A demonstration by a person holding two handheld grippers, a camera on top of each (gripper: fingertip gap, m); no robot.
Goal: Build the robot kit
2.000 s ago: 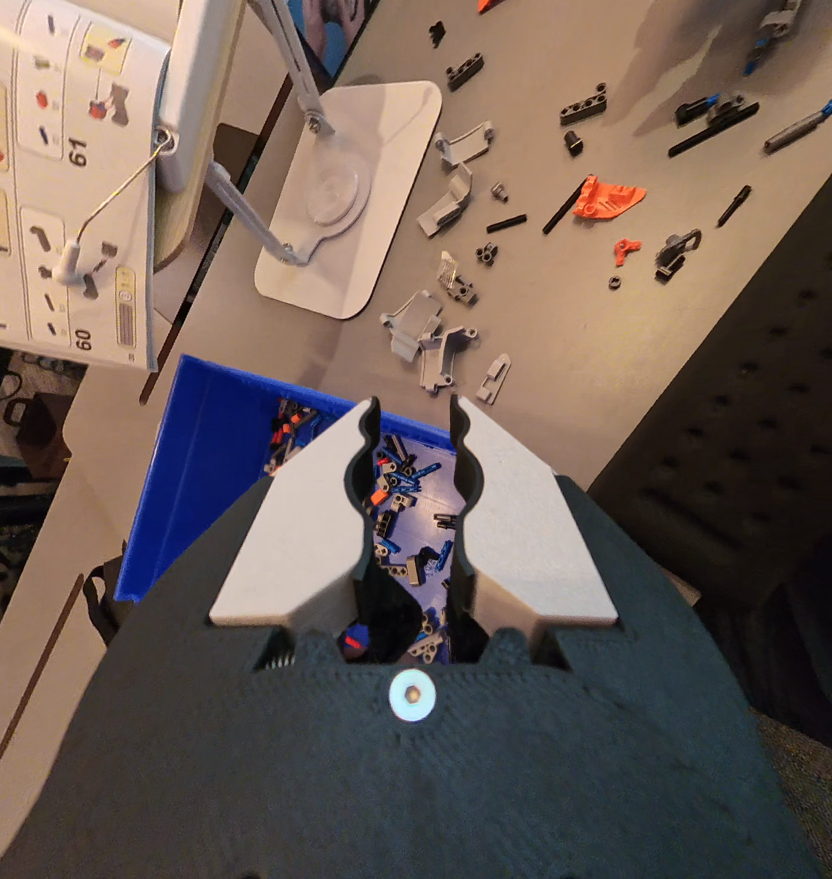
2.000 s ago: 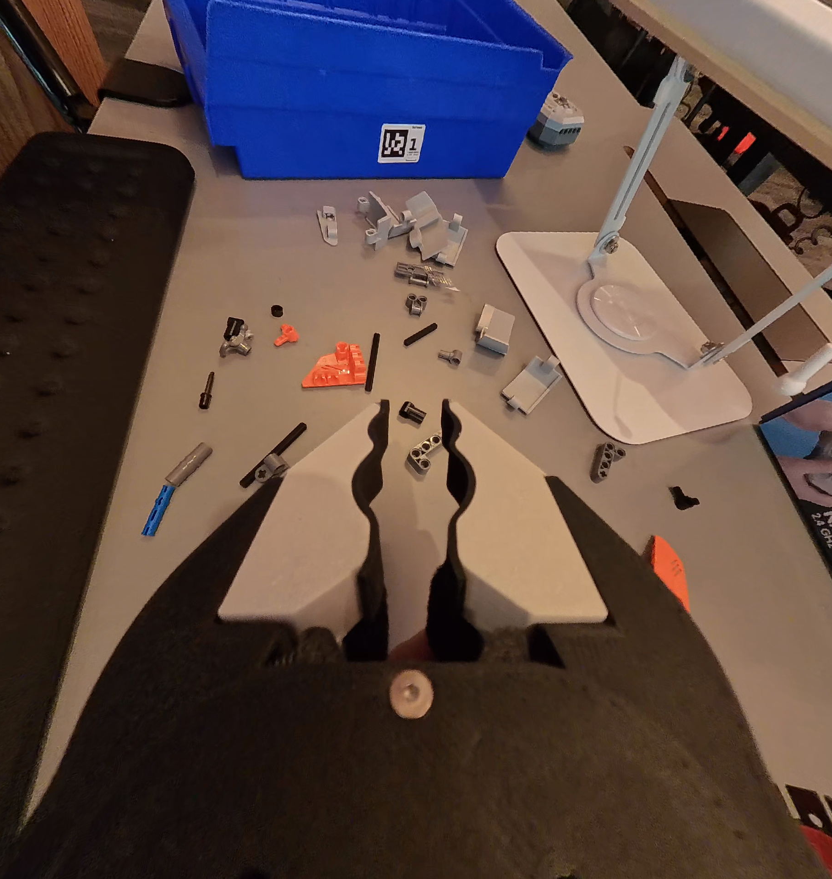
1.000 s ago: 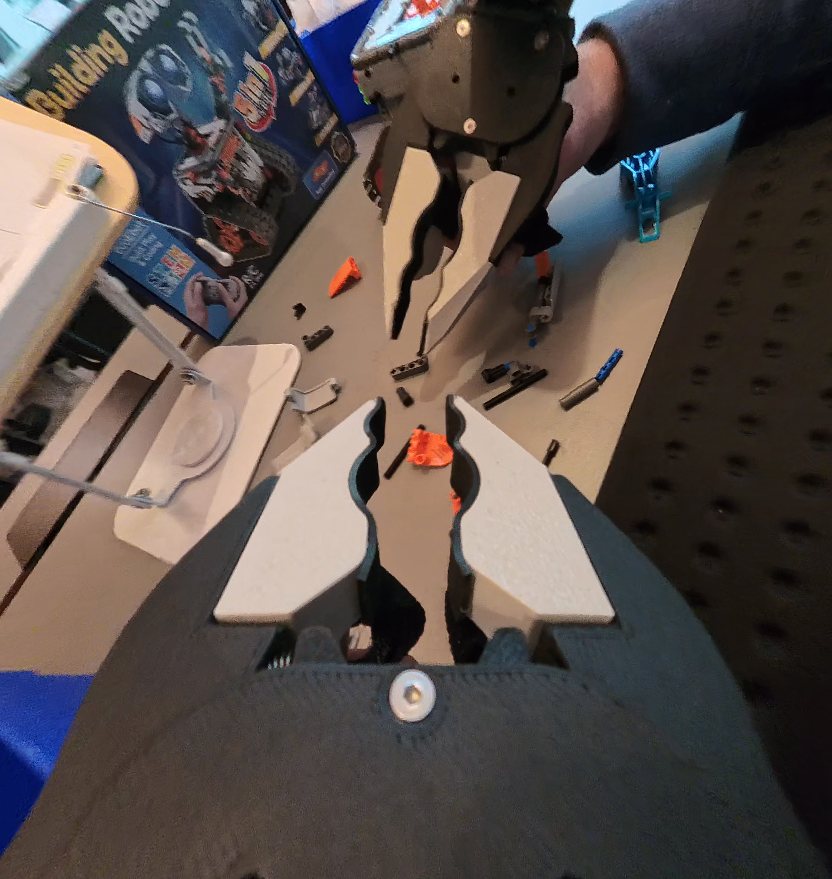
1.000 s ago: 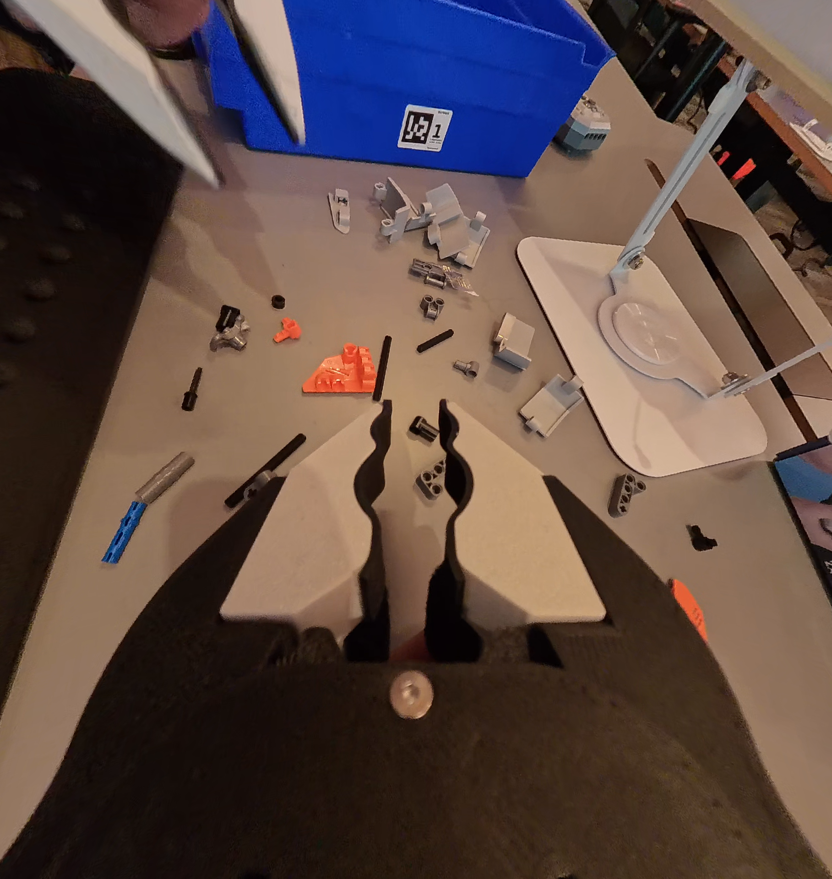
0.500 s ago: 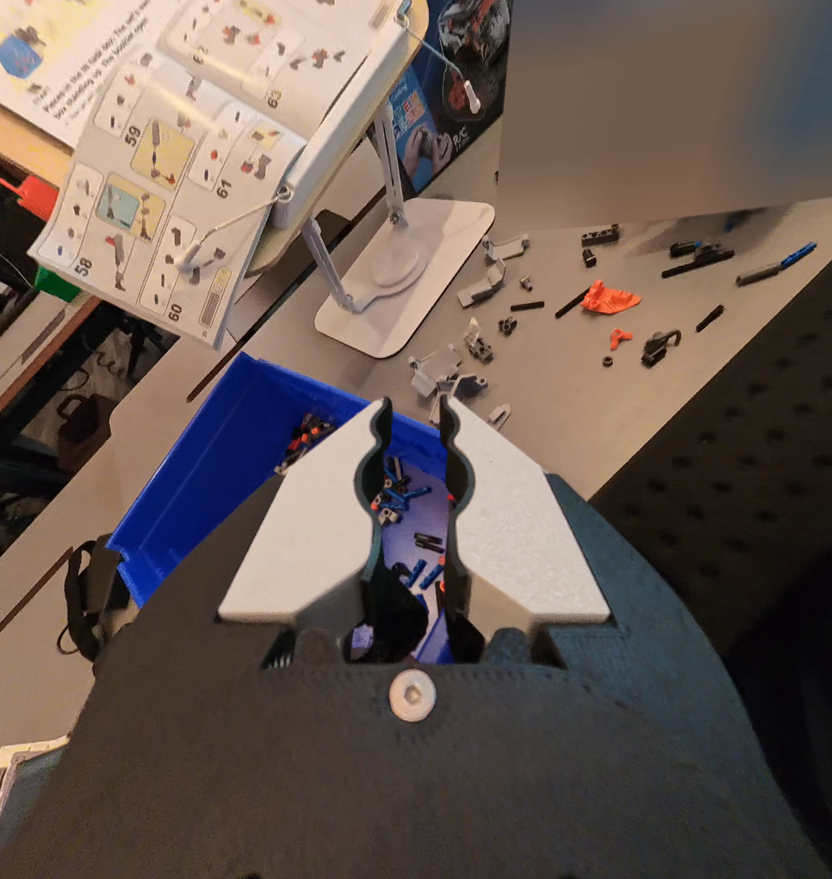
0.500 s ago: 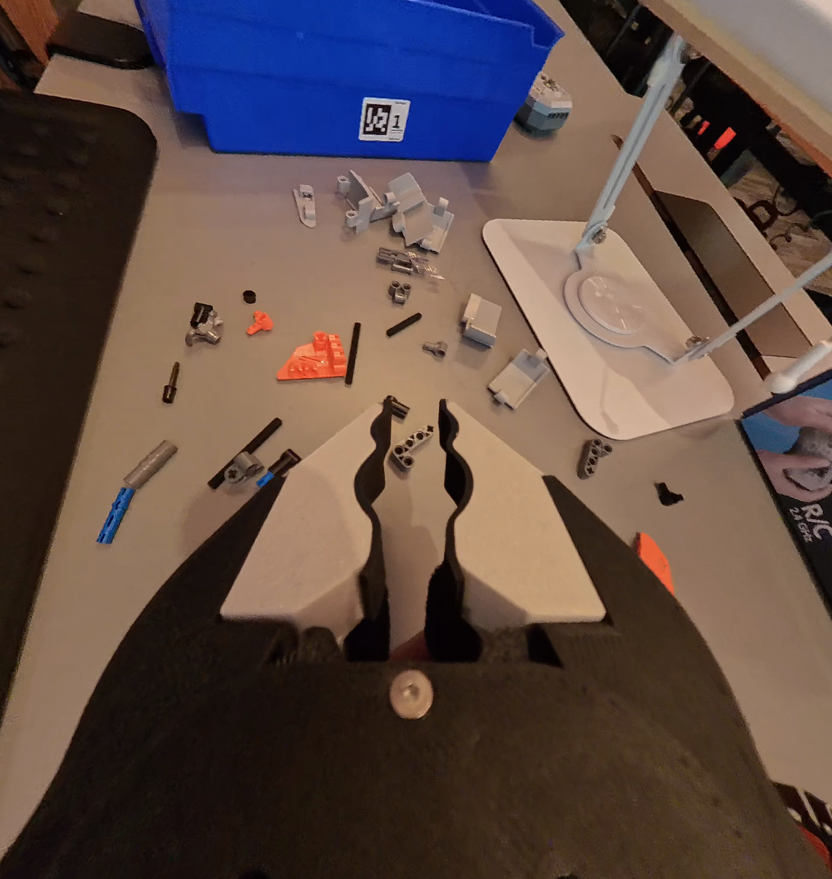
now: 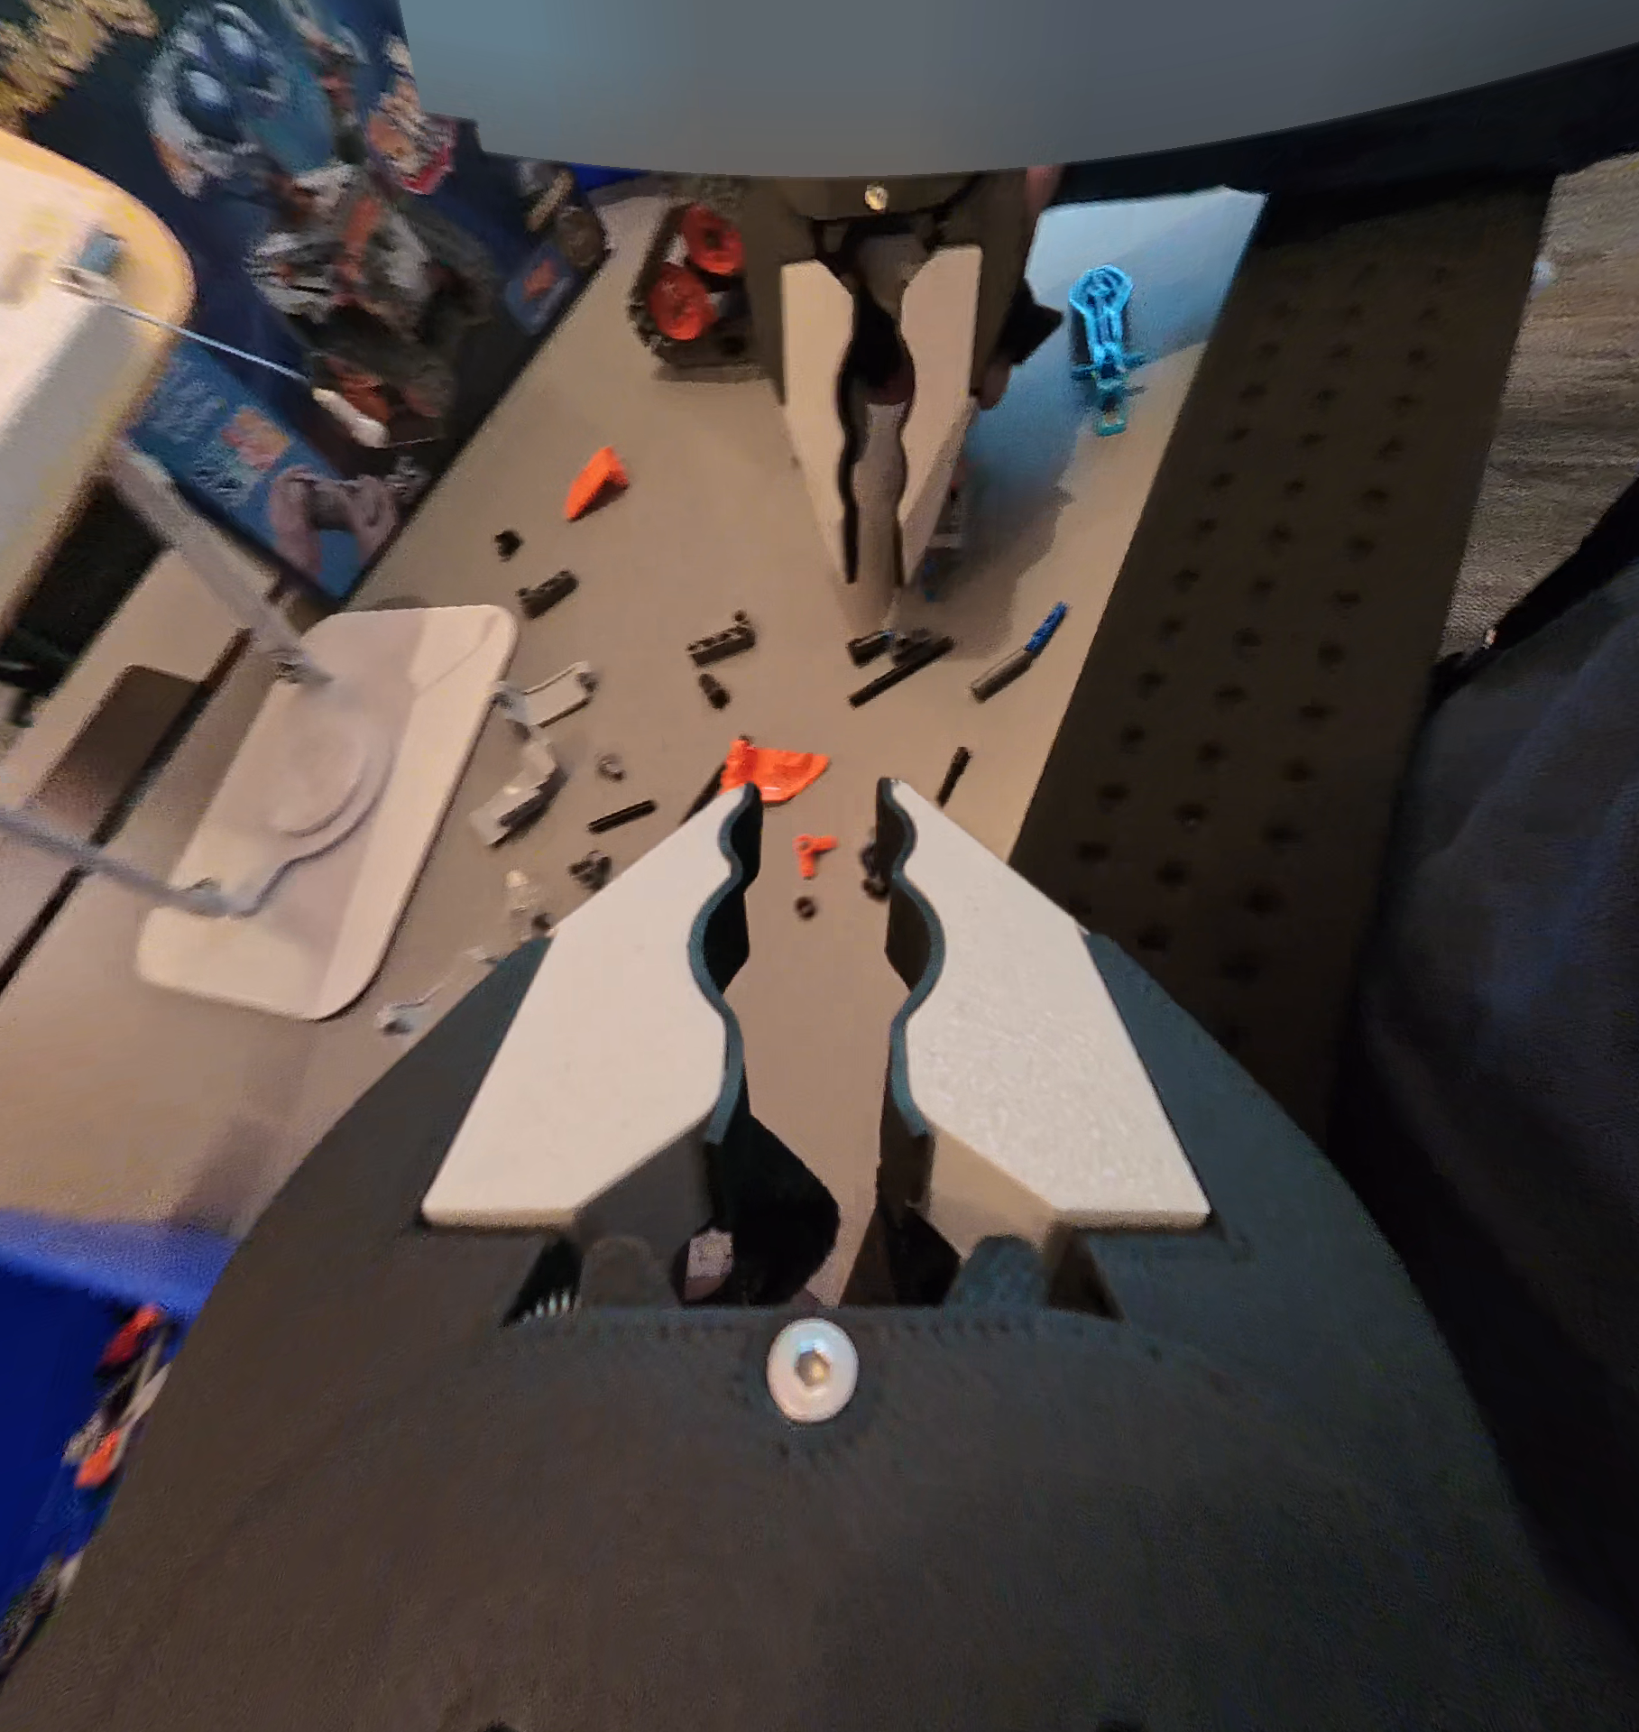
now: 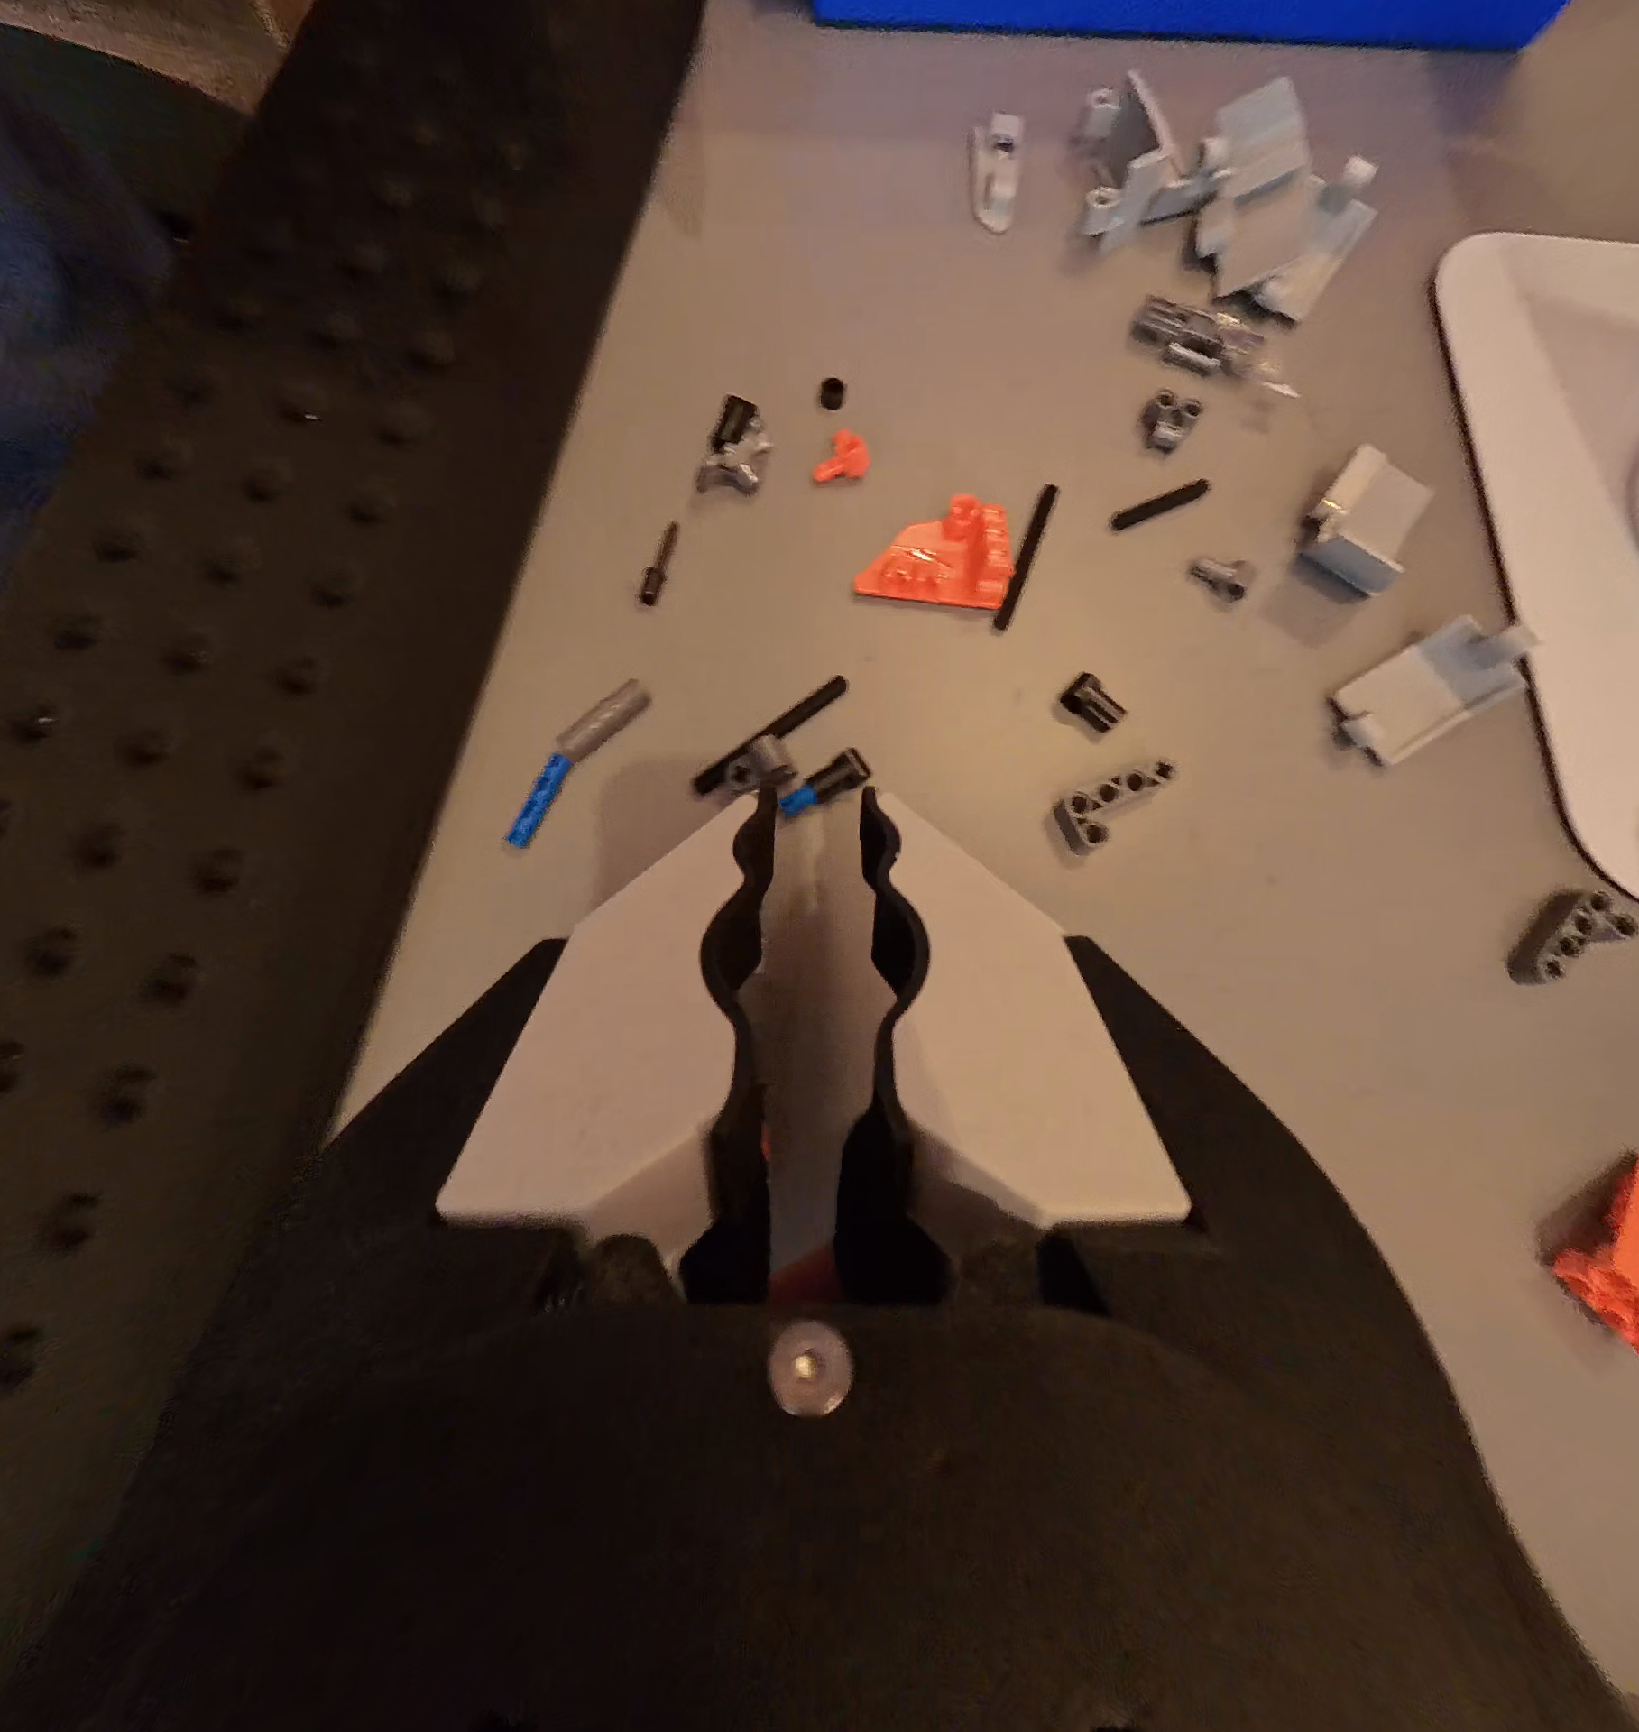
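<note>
My left gripper [image 7: 815,797] is open and empty, held above the grey table. A small orange piece [image 7: 813,851] and a black ring [image 7: 804,907] lie below its gap, with an orange wedge plate [image 7: 773,768] just beyond. My right gripper [image 8: 817,797] is open and empty, low over the table. Its tips are next to a blue-and-black pin [image 8: 825,783] and a black axle with a grey connector [image 8: 768,740]. The right gripper also shows in the left wrist view [image 7: 876,562], pointing down at the table.
A black studded mat [image 8: 234,562] runs along one side. A white stand base [image 8: 1593,469], grey panels [image 8: 1218,197], grey beams [image 8: 1110,806] and a grey-and-blue axle [image 8: 576,764] lie about. A blue bin [image 7: 9,1359] sits at the near left and a printed box [image 7: 328,281] at the far left. Tip to tip, the grippers are about 15 centimetres apart. The small orange piece [image 7: 813,851] sits 11 centimetres or so from the ends of my right fingers. The right camera catches it too, in the right wrist view [image 8: 847,463].
My left gripper has swung from over the blue bin to face along the table. My right gripper has moved left and lower, from the grey beam to the black axle and pin.
</note>
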